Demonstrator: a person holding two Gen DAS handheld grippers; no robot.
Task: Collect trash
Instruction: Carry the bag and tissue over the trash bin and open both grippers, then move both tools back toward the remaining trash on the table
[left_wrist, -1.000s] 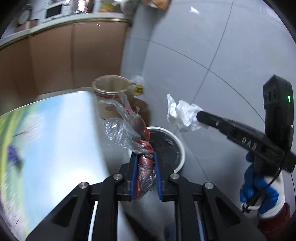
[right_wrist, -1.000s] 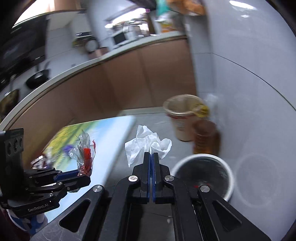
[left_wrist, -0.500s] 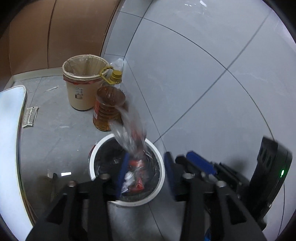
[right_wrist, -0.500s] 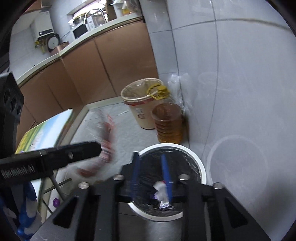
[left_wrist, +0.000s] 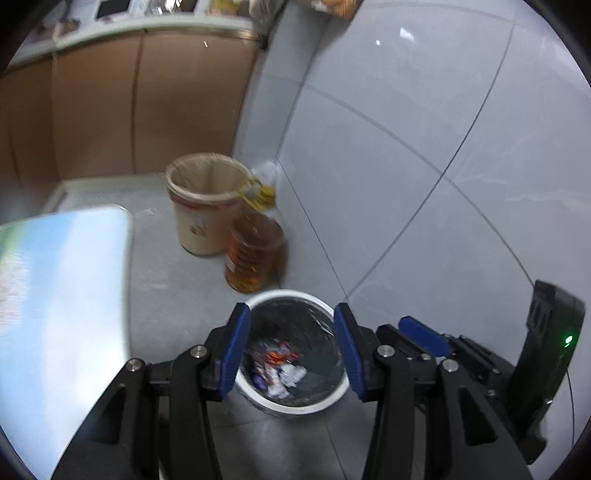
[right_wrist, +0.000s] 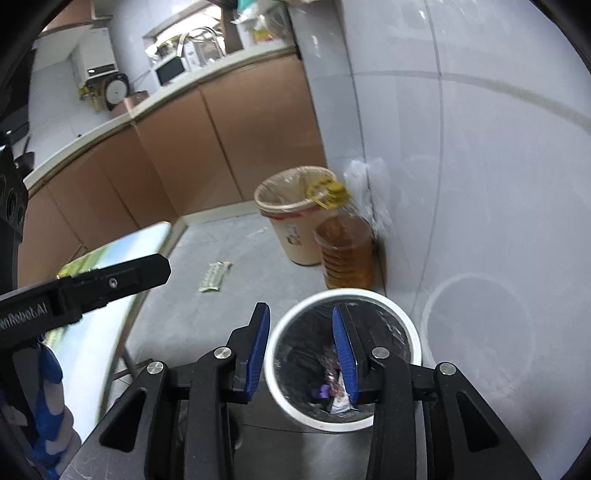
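My left gripper (left_wrist: 291, 319) hangs open over a white-rimmed trash bin (left_wrist: 295, 408) with a black liner, and nothing is between its blue pads. Down in the bin lie a red-printed plastic wrapper (left_wrist: 277, 356) and a crumpled white tissue (left_wrist: 291, 374). In the right wrist view my right gripper (right_wrist: 300, 314) is above the same bin (right_wrist: 369, 295). Its jaws are opening and empty, with trash (right_wrist: 334, 391) visible below. One black finger (right_wrist: 110, 280) of the left gripper crosses that view at the left.
A beige lined bin (left_wrist: 205, 206) and an amber oil bottle (left_wrist: 253, 254) with a yellow cap stand against the tiled wall behind the trash bin. A table with a printed cloth (left_wrist: 62, 295) is to the left. A flat wrapper (right_wrist: 216, 277) lies on the floor. A blue-gloved hand (right_wrist: 48, 406) shows.
Both grippers swung from the table to above the white bin and opened. The plastic wrapper left the left gripper, the tissue left the right one, and both now lie in the bin.
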